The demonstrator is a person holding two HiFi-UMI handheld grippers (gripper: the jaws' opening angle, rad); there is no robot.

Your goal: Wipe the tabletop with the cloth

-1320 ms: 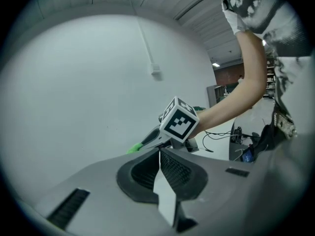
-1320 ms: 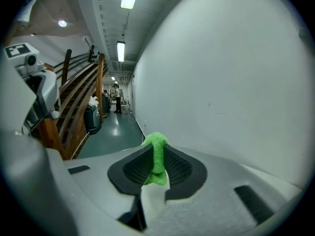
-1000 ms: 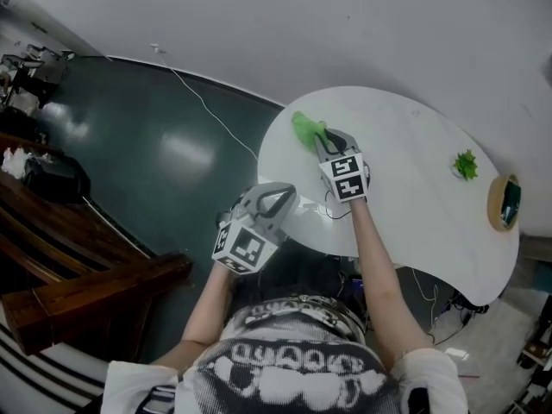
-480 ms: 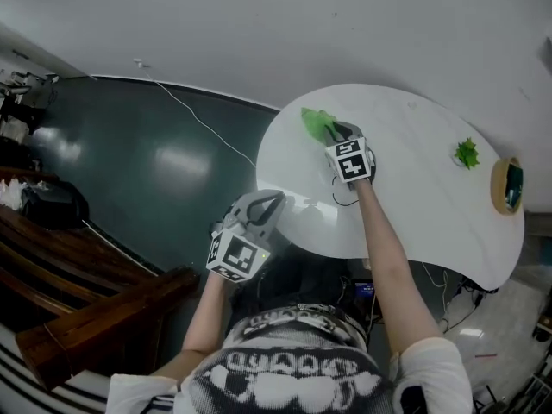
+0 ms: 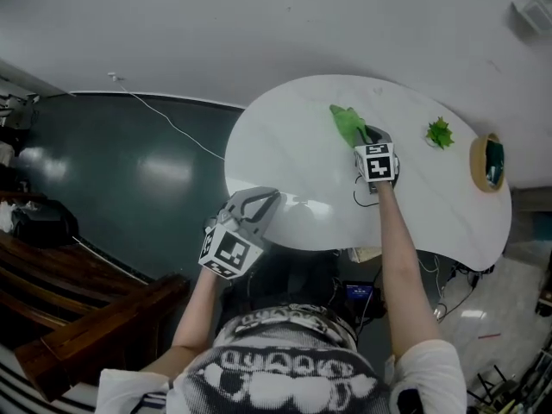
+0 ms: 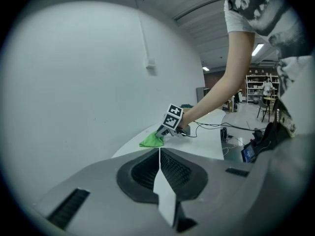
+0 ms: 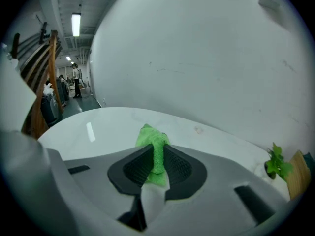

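Nearest us, our left gripper (image 6: pixel 159 154) hangs by the tabletop's (image 5: pixel 285 145) near edge, jaws pressed together on nothing. Farther out, our right gripper (image 7: pixel 155 157) pinches the green cloth (image 7: pixel 151 137). The cloth bunches out ahead of the jaws, long axis in line with them, and seems to rest on the tabletop. We judge any sweep is the right hand's. A small plant (image 7: pixel 275 163) stands beyond, right of those jaws.
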